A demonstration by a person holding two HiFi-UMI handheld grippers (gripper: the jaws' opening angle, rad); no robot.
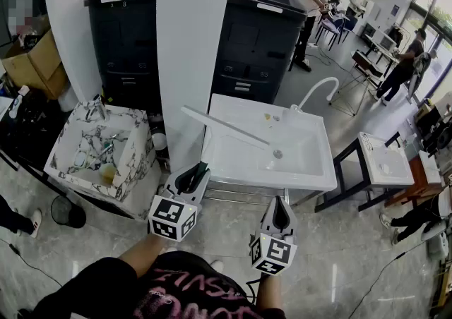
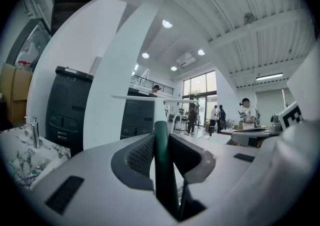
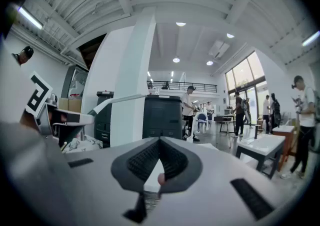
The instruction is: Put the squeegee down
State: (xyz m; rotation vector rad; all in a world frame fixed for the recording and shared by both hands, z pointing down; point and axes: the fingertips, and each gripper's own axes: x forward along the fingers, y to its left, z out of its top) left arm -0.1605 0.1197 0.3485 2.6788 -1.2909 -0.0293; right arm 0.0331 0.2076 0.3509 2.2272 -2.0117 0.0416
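The squeegee has a dark green handle and a long white blade. My left gripper is shut on the handle and holds the squeegee upright in front of the white sink. The blade reaches out slantwise over the sink's left part. In the left gripper view the handle rises between the jaws of my left gripper, with the blade lying crosswise at the top. My right gripper hovers at the sink's front edge, shut with nothing in it. The right gripper view shows my right gripper with its pads together and the blade off to the left.
A curved white faucet stands at the sink's back right. A marble-patterned basin sits to the left, past a white pillar. Black cabinets stand behind. A small dark-legged table is at the right, with people beyond.
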